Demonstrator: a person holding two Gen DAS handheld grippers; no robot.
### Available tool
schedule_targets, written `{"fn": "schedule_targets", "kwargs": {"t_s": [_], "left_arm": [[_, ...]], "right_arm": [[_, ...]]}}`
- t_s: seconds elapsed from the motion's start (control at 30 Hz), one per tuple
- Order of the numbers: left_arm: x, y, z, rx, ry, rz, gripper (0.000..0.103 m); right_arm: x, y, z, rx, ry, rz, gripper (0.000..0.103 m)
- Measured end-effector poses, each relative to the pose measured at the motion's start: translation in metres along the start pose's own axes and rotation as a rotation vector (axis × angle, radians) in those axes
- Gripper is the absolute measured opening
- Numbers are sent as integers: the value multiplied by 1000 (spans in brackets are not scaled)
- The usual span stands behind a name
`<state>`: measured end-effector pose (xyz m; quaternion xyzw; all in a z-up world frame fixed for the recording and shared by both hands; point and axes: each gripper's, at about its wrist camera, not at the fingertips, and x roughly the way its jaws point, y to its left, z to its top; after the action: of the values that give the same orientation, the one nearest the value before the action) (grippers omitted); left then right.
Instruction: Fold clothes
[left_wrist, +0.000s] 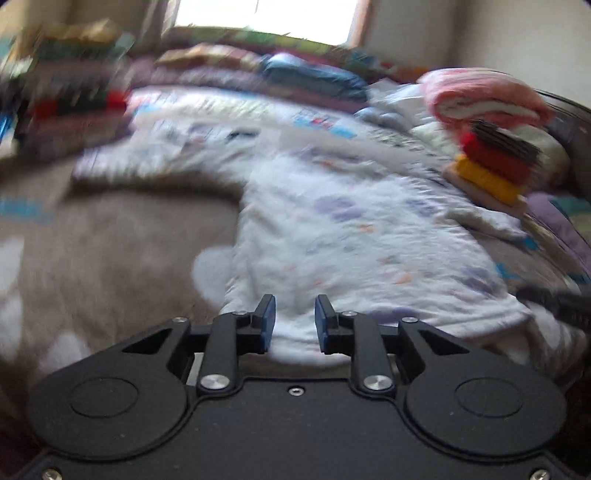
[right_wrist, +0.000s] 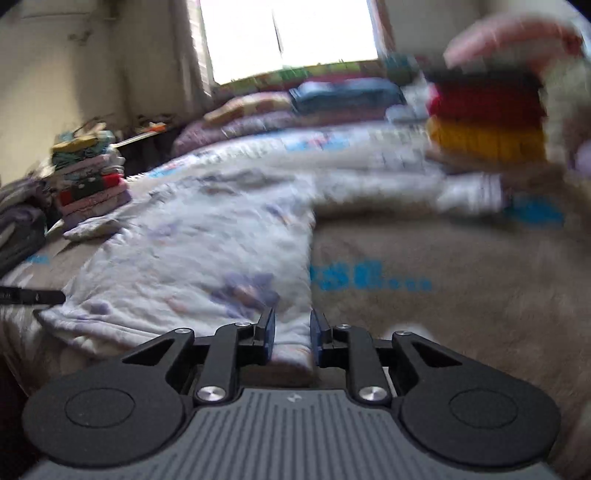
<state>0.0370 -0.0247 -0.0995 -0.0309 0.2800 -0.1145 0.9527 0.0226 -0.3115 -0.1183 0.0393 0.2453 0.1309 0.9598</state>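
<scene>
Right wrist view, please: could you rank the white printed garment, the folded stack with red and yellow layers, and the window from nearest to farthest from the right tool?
1. White printed garment, directly ahead and left, its hem between the right tool fingers.
2. Red and yellow folded stack, upper right.
3. Window, top centre, behind the bedding.

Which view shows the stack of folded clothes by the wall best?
The right wrist view: the stack of folded clothes stands fairly sharp at the left, its separate coloured layers readable. In the left wrist view the same stack is at the upper left but smeared by motion blur, only bands of colour.
</scene>
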Motion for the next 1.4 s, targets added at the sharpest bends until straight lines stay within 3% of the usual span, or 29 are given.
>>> {"fn": "schedule_targets", "kwargs": {"t_s": [0.1, 0.2, 0.27, 0.37, 0.53, 0.67, 0.77, 0.8, 0.83, 0.87, 0.97, 1.03, 1.13, 1.2, 1.3, 1.33, 1.4], "left_arm": [[-9, -28, -5, 196, -27, -59, 27], [-9, -57, -19, 419, -6, -112, 31], [-4, -70, -31, 538, 11, -98, 53], [5, -80, -45, 667, 39, -80, 55], [16, -71, -51, 668, 95, -91, 56], [22, -70, -50, 668, 85, -90, 65], [20, -67, -41, 641, -43, 24, 65], [19, -62, -34, 614, -68, 26, 65], [18, -57, -28, 577, -79, 17, 65], [20, -53, -26, 554, -79, 15, 65], [22, -53, -28, 562, -75, 24, 65], [20, -60, -33, 610, -79, 19, 62], [13, -69, -40, 673, -97, -14, 60], [5, -72, -42, 705, -114, -56, 60], [-5, -78, -46, 740, -140, -123, 54], [-2, -80, -48, 751, -126, -117, 52], [9, -83, -50, 769, -94, -92, 39]], "right_arm": [[-19, 36, 3, -269, -95, 13, 22], [-29, 80, -9, -531, -121, 126, 21], [-23, 109, -24, -686, -71, 178, 22], [-7, 133, -41, -812, -9, 204, 22], [8, 128, -31, -727, 36, 213, 35], [12, 124, -26, -682, 58, 241, 40], [9, 131, -32, -727, -6, 162, 45], [9, 130, -30, -718, -25, 134, 48], [9, 128, -28, -708, -44, 106, 59], [10, 125, -26, -686, -46, 103, 64], [13, 118, -22, -643, -35, 99, 63], [13, 120, -24, -656, -27, 110, 60], [12, 124, -25, -664, -15, 131, 34], [14, 124, -24, -649, -10, 133, 34], [14, 105, -7, -447, -11, 184, 20], [14, 99, -2, -380, -11, 201, 12], [17, 86, 7, -271, -2, 228, 10]]}}
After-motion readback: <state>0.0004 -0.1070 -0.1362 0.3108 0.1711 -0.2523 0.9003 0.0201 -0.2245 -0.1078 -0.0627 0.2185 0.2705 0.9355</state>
